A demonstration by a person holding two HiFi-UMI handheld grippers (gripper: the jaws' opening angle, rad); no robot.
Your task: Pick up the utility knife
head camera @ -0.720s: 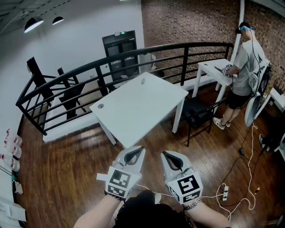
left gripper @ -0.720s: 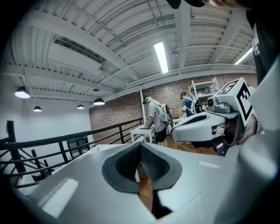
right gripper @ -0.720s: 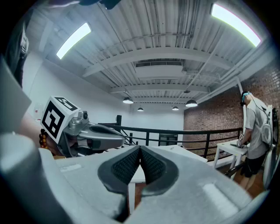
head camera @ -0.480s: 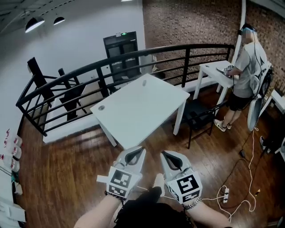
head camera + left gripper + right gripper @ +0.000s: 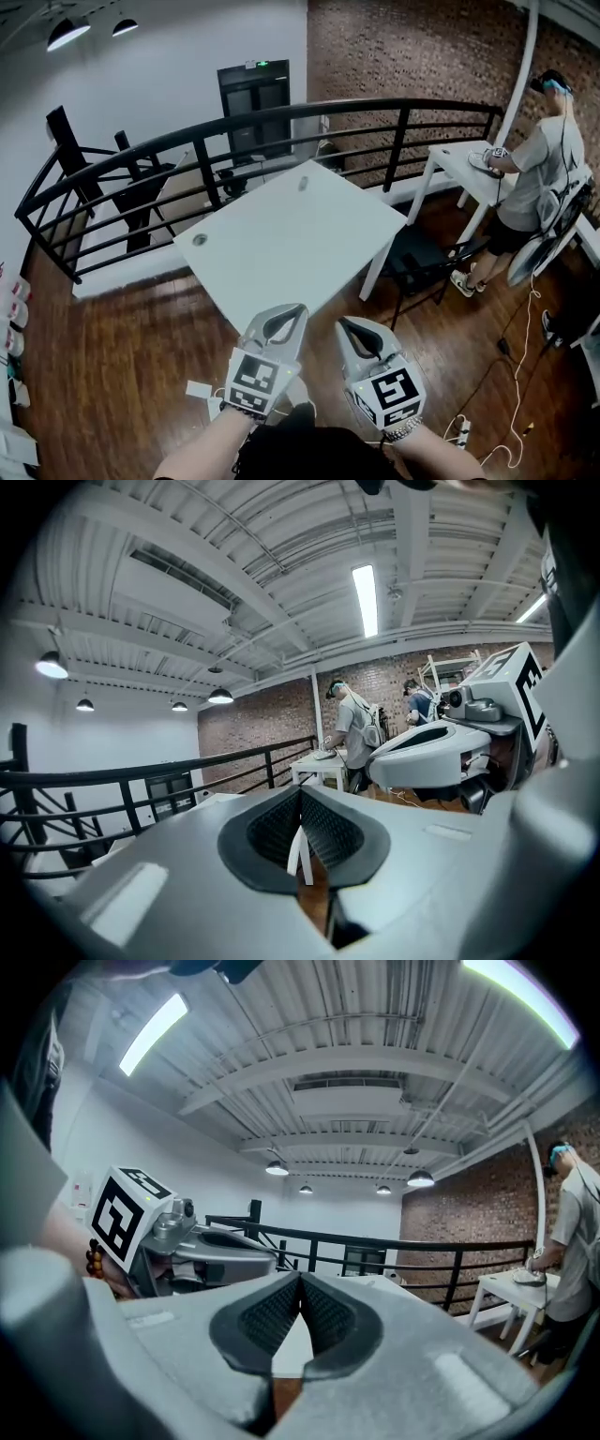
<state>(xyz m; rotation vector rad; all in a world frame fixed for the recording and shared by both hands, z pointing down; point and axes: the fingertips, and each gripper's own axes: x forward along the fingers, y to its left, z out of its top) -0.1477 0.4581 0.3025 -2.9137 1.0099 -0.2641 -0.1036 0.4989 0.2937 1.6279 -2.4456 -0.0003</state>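
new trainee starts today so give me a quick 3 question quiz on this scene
1. True or false: the left claw and the right claw are both shut with nothing in them.
2. The large white table is: A) ahead of both claws B) behind the person C) beyond the railing.
3. Fill in: the other person stands at a small table beside the ____ wall.
Key: 1 true; 2 A; 3 brick.

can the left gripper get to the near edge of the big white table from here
Probably yes. The left gripper, jaws shut and empty, points toward the rectangular white table, and only wooden floor seems to lie between them; a step forward may be needed.
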